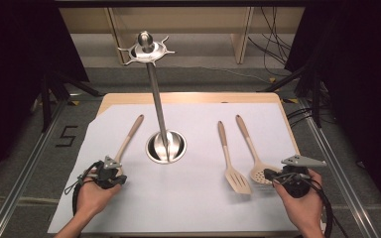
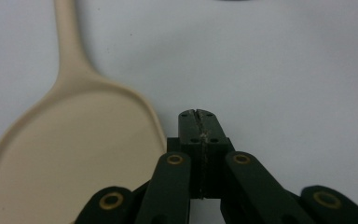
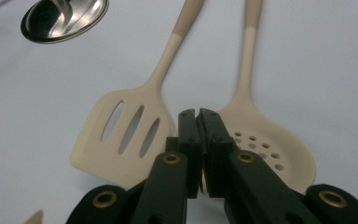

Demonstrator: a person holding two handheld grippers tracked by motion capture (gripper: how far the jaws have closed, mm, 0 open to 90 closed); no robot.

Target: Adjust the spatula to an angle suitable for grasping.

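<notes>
Left tool: we are holding the left tool [image 2: 197, 114] fully closed on nothing, tips low over the counter [image 1: 188, 198].
Spoon: the solid spoon [image 2: 70, 158] is lying flat just to the left of those tips, apart from them, handle running away ahead.
Right tool: the right tool [image 3: 198, 114] is also pressed closed and empty.
Spatula and skimmer: the slotted spatula [image 3: 126, 135] is lying just left of its tips, the perforated skimmer [image 3: 270, 149] just right.
Stand: the hanging stand [image 1: 165, 147] is waiting well ahead, between both tools.
Doing it well: we are judging that the left tool needs opening first, then sliding leftward to the spoon's neck, closing across the handle rather than the broad bowl.
</notes>
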